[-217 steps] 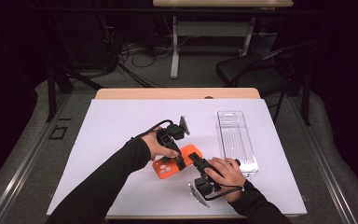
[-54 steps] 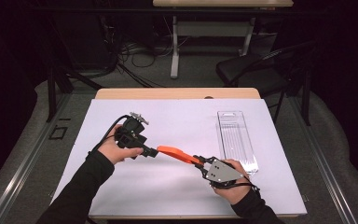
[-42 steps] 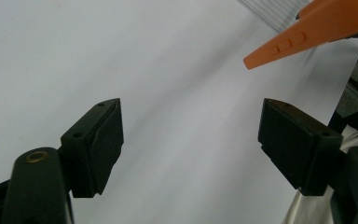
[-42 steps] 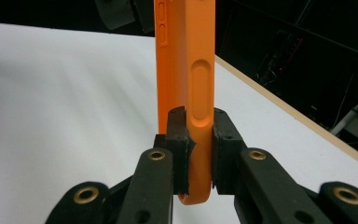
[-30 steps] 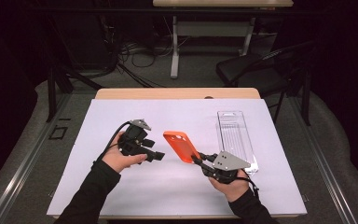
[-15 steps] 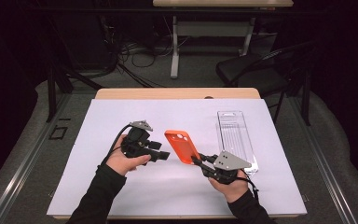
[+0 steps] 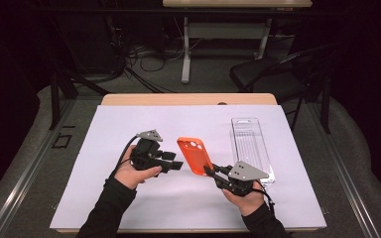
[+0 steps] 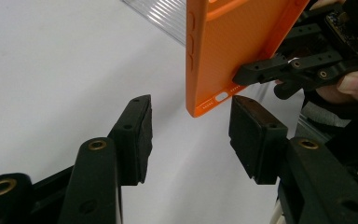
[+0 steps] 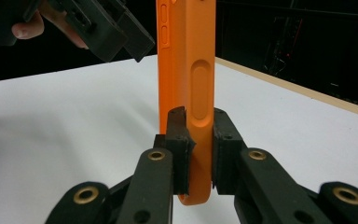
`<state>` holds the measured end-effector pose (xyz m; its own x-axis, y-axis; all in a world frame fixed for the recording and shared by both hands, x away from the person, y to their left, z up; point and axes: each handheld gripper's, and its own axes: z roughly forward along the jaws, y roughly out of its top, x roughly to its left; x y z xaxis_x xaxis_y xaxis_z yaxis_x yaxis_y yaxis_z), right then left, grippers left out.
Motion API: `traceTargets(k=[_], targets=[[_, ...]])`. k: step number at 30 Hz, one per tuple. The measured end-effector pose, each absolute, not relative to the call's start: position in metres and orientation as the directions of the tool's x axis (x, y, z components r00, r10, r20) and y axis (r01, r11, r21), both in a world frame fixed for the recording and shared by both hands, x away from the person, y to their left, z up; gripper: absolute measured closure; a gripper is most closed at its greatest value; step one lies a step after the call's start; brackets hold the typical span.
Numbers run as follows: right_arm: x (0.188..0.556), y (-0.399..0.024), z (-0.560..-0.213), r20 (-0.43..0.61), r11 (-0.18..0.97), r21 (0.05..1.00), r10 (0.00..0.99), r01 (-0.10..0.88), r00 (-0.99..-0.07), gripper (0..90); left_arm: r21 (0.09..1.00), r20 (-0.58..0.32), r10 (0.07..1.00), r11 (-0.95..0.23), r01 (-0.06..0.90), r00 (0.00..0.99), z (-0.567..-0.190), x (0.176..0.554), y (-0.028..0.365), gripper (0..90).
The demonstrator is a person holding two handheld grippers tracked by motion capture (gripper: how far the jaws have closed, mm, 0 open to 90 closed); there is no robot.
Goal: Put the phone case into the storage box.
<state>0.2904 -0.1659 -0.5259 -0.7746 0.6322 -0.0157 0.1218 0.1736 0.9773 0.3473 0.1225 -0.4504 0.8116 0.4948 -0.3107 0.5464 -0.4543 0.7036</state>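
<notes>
Paper [image 7: 129,198] covered the table [image 7: 188,99], white and big, and no words could be read on anything. Near its right side lay a clear tray [image 7: 250,144]. Just left of the tray, an orange case [image 7: 194,154] stood up in the air above the paper. The right gripper [image 7: 213,172] pinched one end of the case tight between its jaws. The left gripper [image 7: 176,161] sat just beside the case, on its left, not touching it. Its jaws had just been closing, with nothing between them, and the case's corner hung just past their tips.
</notes>
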Motion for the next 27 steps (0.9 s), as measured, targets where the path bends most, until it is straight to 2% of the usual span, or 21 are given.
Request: traceTargets(k=[23,27], targets=[[0.2891,-0.1623,-0.5312,0.043,0.136,0.978,0.606,0.157,-0.794,80.5,0.726,-0.356,0.457,-0.414,0.549,0.815,-0.4574,0.3463,0.1211,51.2],[0.2887,-0.162,-0.5314,0.056,0.129,0.978,0.6,0.165,-0.798,80.6,0.729,-0.36,0.451,-0.409,0.548,0.817,-0.458,0.3459,0.1208,54.4]])
